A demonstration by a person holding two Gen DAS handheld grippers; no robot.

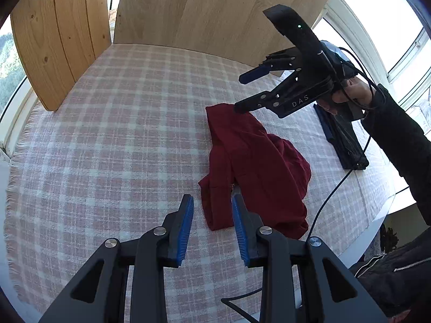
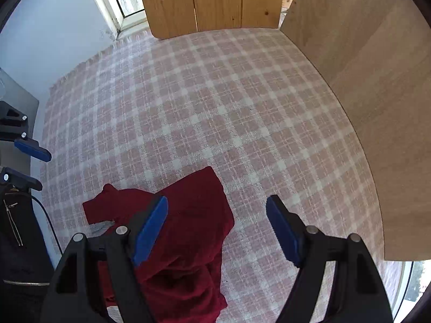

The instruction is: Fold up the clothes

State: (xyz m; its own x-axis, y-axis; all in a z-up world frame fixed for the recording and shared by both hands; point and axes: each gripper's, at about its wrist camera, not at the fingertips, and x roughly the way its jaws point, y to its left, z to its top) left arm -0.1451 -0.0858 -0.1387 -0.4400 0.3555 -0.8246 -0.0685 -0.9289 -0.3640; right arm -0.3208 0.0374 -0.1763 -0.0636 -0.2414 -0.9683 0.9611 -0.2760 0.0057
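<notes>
One red garment lay crumpled on the checked cloth, both grippers released.

Left wrist view: the left gripper (image 1: 212, 226) gaped at bottom centre, the garment (image 1: 256, 172) right of centre, the right gripper (image 1: 243, 94) spread above it, one dark folded stack (image 1: 342, 140) right, two boards (image 1: 210, 10) behind.
Right wrist view: the right gripper (image 2: 216, 228) hung wide over one garment (image 2: 183, 237), lower left; cloth (image 2: 215, 102).

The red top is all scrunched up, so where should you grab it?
Probably the flat far corner of the red top. It lies smooth on the checked blanket, right under the open right tool. Come straight down from above; the bunched near side hides its edges.
</notes>
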